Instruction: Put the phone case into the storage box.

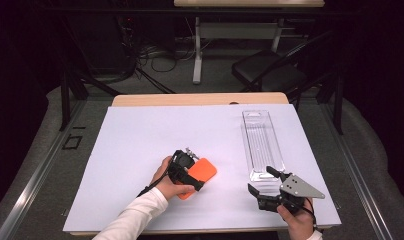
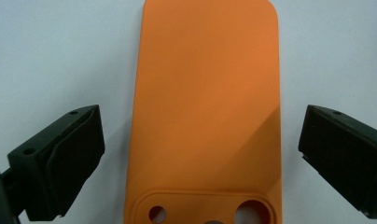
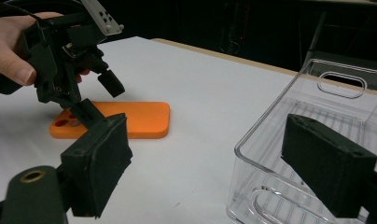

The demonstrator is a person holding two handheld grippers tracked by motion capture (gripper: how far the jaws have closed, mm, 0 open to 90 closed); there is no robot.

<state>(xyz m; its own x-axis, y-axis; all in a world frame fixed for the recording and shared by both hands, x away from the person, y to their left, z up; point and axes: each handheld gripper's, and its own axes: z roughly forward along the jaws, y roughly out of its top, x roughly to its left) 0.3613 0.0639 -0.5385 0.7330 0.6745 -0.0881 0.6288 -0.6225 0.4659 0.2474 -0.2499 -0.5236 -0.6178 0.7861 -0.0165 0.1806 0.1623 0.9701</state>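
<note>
one orange phone case [image 2: 205, 107], one clear tray [image 1: 262, 145]

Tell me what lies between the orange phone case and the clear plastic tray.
Nothing: in the high view, only bare white table top separates the orange phone case from the clear tray. The right gripper view agrees.

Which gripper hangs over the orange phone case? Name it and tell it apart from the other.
The left gripper: its open jaws straddle the orange phone case lying flat on the white table. The right gripper is open too, at the near end of the clear plastic tray.
</note>
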